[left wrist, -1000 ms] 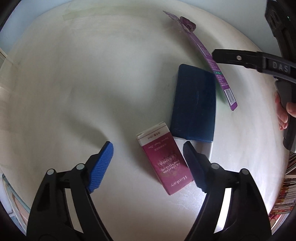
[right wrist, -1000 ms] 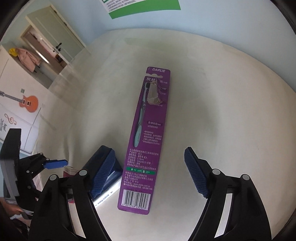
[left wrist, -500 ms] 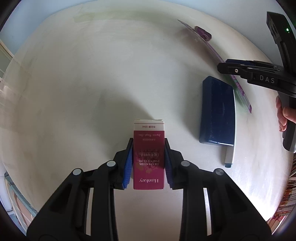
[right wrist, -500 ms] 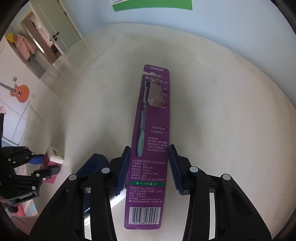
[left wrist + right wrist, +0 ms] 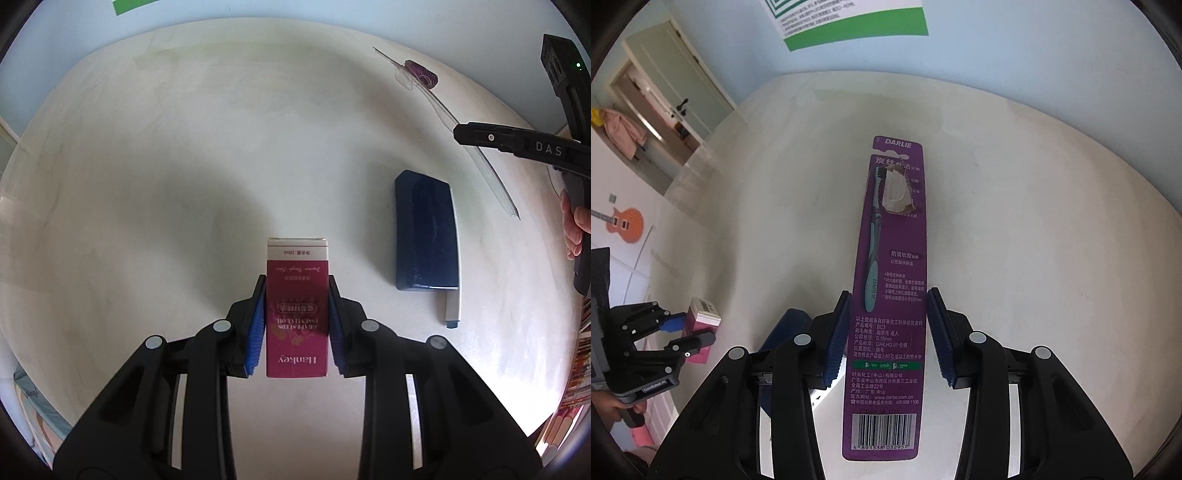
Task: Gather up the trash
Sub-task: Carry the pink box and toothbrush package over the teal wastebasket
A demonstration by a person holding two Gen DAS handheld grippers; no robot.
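Observation:
My left gripper (image 5: 297, 325) is shut on a crimson and white Hankey carton (image 5: 297, 295), held above the pale round table (image 5: 147, 166). The carton also shows at the left of the right wrist view (image 5: 703, 314). My right gripper (image 5: 890, 332) is shut on a long purple Darlie toothbrush card (image 5: 892, 258), lifted off the table. In the left wrist view the card (image 5: 461, 122) shows edge-on at the upper right, by the right gripper's finger (image 5: 517, 144).
A dark blue case (image 5: 428, 232) lies on the table right of the carton, with a grey and white pen (image 5: 452, 306) beside it. A light blue wall with a green poster (image 5: 849, 18) is behind the table. A door (image 5: 676, 81) stands at the left.
Both grippers closed from wide open: the left on the carton, the right on the toothbrush card. Both items have since risen off the table.

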